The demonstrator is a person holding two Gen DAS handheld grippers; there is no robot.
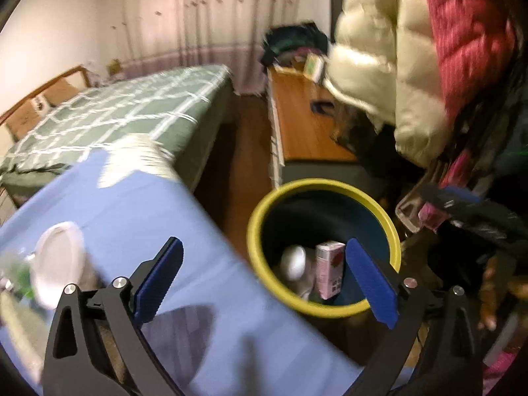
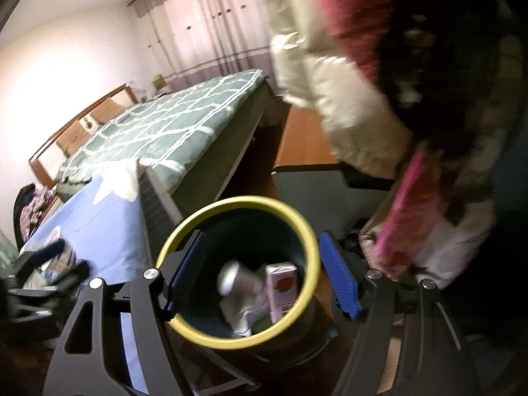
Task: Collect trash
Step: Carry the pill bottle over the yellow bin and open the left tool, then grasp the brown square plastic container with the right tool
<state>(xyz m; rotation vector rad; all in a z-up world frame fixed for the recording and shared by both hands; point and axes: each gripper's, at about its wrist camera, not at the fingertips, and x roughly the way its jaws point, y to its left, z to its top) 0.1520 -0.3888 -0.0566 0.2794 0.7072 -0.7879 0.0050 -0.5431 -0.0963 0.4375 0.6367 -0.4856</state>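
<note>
A: Sitting in the yellow-rimmed bin are a pink carton, upright, a can on its side, and crumpled white paper.

B: Which gripper is nearer?

A: Right gripper, spread wide, empty, above the bin's mouth. Left gripper is wide and empty too, straddling the bin's edge and the blue-clothed table.

B: More trash?

A: Probably the white object on the table, left of the left gripper; too blurred to name.
</note>
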